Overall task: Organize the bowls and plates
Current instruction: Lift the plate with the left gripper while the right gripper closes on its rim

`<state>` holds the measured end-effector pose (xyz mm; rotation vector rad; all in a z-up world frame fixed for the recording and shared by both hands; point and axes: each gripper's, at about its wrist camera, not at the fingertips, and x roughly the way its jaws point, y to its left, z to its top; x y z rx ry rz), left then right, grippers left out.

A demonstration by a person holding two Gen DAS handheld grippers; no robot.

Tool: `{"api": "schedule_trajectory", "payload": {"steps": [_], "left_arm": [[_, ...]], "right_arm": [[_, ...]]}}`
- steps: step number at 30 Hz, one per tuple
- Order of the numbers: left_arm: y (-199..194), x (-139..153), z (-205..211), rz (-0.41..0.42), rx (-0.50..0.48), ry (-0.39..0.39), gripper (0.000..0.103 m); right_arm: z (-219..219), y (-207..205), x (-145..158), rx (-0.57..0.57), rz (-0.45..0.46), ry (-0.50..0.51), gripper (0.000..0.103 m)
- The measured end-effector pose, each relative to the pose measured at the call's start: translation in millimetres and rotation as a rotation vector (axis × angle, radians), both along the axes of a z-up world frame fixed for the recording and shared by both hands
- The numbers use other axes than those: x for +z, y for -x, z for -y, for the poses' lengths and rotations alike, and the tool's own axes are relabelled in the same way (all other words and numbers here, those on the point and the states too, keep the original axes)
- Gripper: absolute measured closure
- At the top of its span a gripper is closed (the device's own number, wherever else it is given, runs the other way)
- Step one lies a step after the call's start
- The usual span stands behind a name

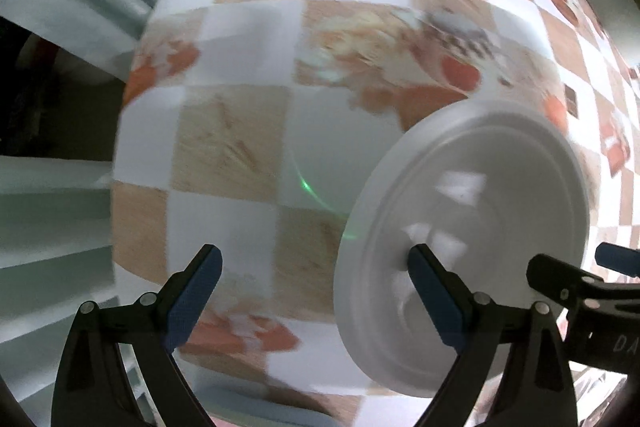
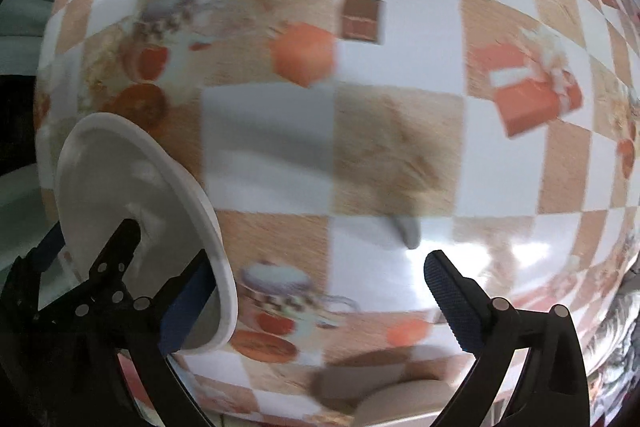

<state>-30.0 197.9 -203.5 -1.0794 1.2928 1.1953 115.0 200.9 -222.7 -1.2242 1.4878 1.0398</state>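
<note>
The surface (image 1: pixel 240 75), covered by a glossy checked cloth of white and tan squares printed with orange boxes, cups and biscuits, fills both views, motion-blurred. Its left edge shows in the left wrist view, with pale ribbed fabric beyond it.

A round white ceramic plate (image 1: pixel 472 227) lies flat on the cloth near the close edge of the surface, face up, its raised rim and shallow well catching window reflections. Being round, it has no long axis. In the right wrist view the same plate (image 2: pixel 120 195) sits at the lower left, squeezed into a narrow oval by the lens.

The left hand-held gripper (image 1: pixel 314 301) points down at the surface, its jaws spread wide and released. One blue pad (image 1: pixel 434 301) hangs over the plate's well, the other over bare cloth to the plate's left, so the plate's left rim lies between them; whether either pad touches anything I cannot tell. The right hand-held gripper (image 2: pixel 320 303) is likewise spread wide and holds nothing; its left finger stands over the plate's right rim, its right finger over a white square.

Only the right wrist view shows a brown chocolate-bar print and a beige rounded object (image 2: pixel 404 395), partly cut off, at the close edge. Only the left wrist view shows the ribbed fabric clearly.
</note>
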Motion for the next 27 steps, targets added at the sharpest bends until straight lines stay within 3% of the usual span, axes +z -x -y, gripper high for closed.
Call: {"api": "schedule_trajectory", "payload": {"steps": [9, 17, 23, 27], "left_arm": [[-46.1, 0.3, 28.2, 0.027, -0.055, 0.046, 0.007], [-105.7, 2.5, 52.5, 0.043, -0.165, 0.044, 0.007], [-144.2, 2.8, 66.7, 0.059, -0.217, 0.044, 0.007], [-161.8, 2.7, 72.7, 0.048, -0.237, 0.035, 0.007]], "right_arm": [[24.6, -54.3, -8.8, -0.065, 0.016, 0.075, 0.001], [45.0, -110.2, -9.9, -0.121, 0.04, 0.101, 0.001], [57.0, -142.5, -10.6, -0.124, 0.06, 0.09, 0.001], [71.8, -159.4, -10.8, -0.135, -0.008, 0.033, 0.001]]}}
